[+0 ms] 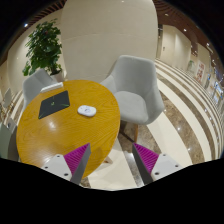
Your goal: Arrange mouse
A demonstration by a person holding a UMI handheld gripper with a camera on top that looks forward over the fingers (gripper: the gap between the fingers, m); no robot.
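The task is being judged as barely begun: the mouse [87, 110] is lying untouched on the round wooden tabletop [45, 140], well beyond the fingers and apart from them. Nothing is being held. The hand-held gripper [112, 160] is being kept spread wide, its two pink pads [76, 157] standing well apart with only floor and the tabletop's edge showing between them. The whole approach, the grasp and the placing are being left to do.

A dark pad [54, 104], possibly a mouse mat or a closed laptop, is lying just beside the mouse, to its left and not touching it; it is being taken as the likely target for the arranging, though that cannot be told for sure from so small a showing.

Two pale chairs are standing around the tabletop: one chair [134, 88] close beyond the mouse, another [40, 83] past the dark pad. A potted plant [43, 45] is standing further back. Nothing is lying between the fingers and the mouse, so the way is being left open across the bare wood.
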